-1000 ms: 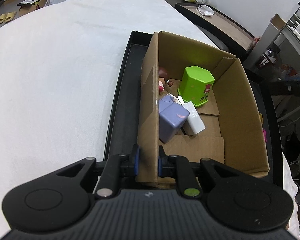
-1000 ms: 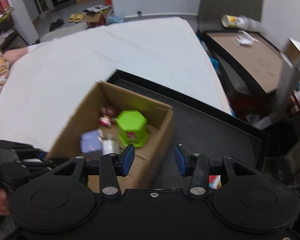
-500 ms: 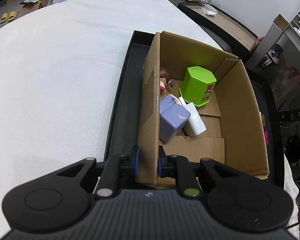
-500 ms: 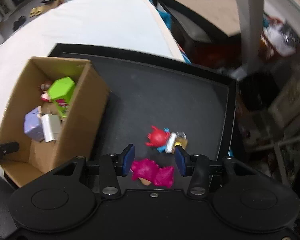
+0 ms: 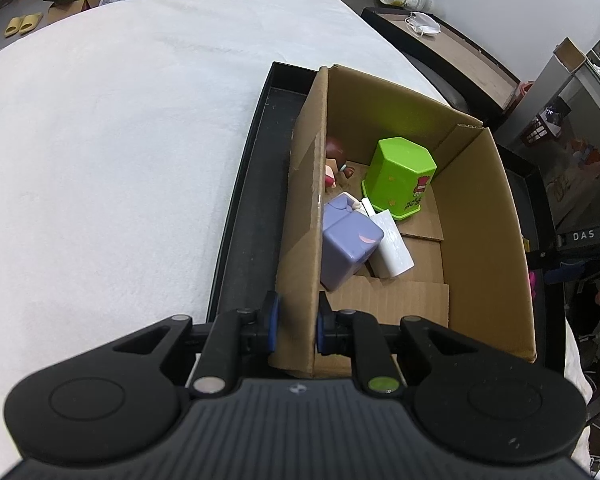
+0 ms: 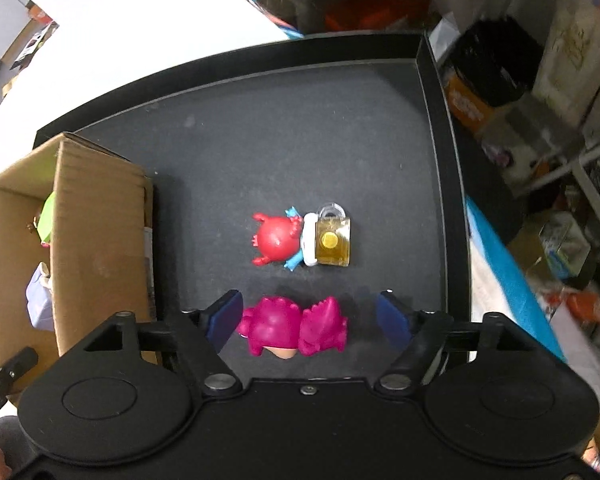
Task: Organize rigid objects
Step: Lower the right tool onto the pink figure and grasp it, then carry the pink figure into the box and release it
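Note:
My left gripper (image 5: 297, 322) is shut on the near left wall of a cardboard box (image 5: 300, 216). The box holds a green hexagonal container (image 5: 400, 176), a lilac cube (image 5: 350, 244), a white block (image 5: 392, 248) and a small doll (image 5: 334, 160). In the right wrist view my right gripper (image 6: 312, 318) is open wide, its fingers on either side of a magenta toy figure (image 6: 296, 326) lying on the black tray (image 6: 260, 128). A red and blue toy figure (image 6: 280, 242) with a yellow perfume bottle (image 6: 332, 242) lies just beyond. The box (image 6: 96, 240) stands at the tray's left.
The tray sits on a white-covered table (image 5: 100, 160). A dark side table (image 5: 440, 48) with a cup stands behind. Cluttered shelves and bags (image 6: 540, 120) lie beyond the tray's right rim.
My right gripper swung right from above the box, came down over the tray and opened wider around the magenta figure. My left gripper kept its hold on the box wall.

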Tool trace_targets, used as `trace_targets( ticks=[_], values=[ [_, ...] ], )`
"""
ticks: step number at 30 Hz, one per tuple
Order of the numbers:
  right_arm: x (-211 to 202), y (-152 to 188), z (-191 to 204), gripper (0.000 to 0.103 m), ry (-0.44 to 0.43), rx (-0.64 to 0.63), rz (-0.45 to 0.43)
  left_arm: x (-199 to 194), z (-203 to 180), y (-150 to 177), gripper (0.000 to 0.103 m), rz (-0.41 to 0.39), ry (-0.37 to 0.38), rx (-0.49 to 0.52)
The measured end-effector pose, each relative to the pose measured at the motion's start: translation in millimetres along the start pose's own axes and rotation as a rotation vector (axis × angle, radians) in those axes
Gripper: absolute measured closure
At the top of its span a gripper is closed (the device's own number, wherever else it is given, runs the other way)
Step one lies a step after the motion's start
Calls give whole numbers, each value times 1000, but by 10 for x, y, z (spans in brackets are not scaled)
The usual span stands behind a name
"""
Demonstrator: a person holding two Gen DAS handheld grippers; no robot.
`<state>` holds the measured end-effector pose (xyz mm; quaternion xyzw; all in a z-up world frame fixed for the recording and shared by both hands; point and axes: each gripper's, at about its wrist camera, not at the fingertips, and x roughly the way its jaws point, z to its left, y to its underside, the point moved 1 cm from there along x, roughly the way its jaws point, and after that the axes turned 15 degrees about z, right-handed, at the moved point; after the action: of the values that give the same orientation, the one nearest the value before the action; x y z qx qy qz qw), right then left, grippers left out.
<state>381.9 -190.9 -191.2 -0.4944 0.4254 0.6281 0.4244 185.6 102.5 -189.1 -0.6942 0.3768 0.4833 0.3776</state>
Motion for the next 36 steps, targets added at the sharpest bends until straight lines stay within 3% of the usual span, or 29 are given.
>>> trace_targets(
  ticks=[13,16,20,36],
  values=[
    [170,14,308,20,89,-65,51,-32,27,16,86,-3,11,4],
    [166,35,388,37,124,-79,39,-31,28,15,86,-4,14,8],
    [155,70,433,37,158,-111,61,-27,35,11,85,-4,21,8],
    [-462,192,758,37,184,-174,-82,-23,-2,31,85,-3,10,35]
  ],
)
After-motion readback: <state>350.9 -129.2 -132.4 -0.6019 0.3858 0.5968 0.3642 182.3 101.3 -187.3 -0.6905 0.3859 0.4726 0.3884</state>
